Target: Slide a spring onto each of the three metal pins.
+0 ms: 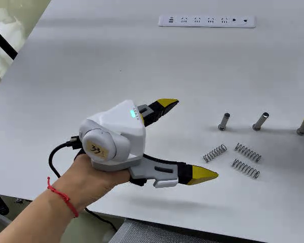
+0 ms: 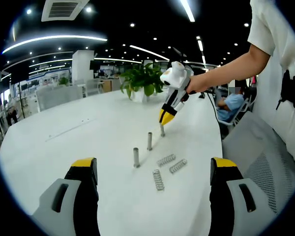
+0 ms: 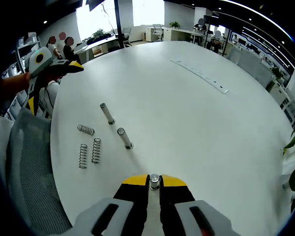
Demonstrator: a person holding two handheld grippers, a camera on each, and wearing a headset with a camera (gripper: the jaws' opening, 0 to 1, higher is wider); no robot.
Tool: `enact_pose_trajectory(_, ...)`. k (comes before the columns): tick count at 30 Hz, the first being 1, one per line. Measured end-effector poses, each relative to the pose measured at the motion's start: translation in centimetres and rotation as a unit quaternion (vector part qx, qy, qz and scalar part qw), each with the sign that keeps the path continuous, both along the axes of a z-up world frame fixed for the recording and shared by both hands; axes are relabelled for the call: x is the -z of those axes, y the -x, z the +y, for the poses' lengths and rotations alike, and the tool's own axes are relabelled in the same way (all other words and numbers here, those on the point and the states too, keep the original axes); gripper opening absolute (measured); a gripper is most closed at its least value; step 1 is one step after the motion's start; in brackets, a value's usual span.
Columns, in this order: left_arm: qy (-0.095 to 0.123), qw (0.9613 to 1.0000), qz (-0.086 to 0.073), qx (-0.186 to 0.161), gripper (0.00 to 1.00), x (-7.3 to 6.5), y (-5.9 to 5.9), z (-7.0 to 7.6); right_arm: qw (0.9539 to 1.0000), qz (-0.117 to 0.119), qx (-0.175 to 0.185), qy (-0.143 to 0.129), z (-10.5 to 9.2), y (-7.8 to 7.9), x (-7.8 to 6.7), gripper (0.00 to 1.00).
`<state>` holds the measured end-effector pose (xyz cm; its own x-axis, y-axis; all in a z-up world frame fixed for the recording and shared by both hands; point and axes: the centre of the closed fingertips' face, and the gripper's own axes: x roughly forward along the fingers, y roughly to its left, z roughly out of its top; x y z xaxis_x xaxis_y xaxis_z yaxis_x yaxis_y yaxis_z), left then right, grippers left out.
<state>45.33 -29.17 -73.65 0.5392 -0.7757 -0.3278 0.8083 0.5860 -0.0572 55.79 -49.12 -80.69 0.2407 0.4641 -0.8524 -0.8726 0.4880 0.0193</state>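
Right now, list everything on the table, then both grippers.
table: one, white, bare apart from the items below.
power strip: one, white, at the far edge.
pins: three, silver, upright in a row; two stand free, the third is held by the right gripper.
springs: three, silver, lying loose and apart, just nearer than the pins.
cable: one, black, runs from the left gripper off the near edge.
right gripper: yellow-tipped fingers closed on the third pin's top.
left gripper: white body, yellow-tipped fingers wide apart, above the table.
hand: holds the left gripper; red bracelet on the wrist.
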Motion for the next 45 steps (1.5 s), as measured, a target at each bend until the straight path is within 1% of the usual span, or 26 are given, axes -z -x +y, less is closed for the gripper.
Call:
enact_pose_trajectory(15,-0.002,1.0000,0.001,0.002,0.95,0.0,0.1,-0.2,1.0000,-0.002,0.006,-0.004,-0.7,0.3,0.2,0.05)
enact_pose_trajectory(29,-0.004,1.0000,0.003,0.004,0.95,0.3,0.2,-0.2,0.9999,-0.006,0.004,-0.008,-0.2,0.5,0.1,0.04)
enact_pose_trajectory(37,-0.011,0.9999,0.006,0.006,0.94,0.7,0.3,-0.1,0.9998,-0.011,0.006,-0.015,0.2,0.3,-0.3,0.04)
enact_pose_trajectory(45,-0.006,1.0000,0.005,0.003,0.94,0.5,0.2,-0.1,0.9998,-0.008,0.009,-0.017,0.3,0.4,-0.6,0.04)
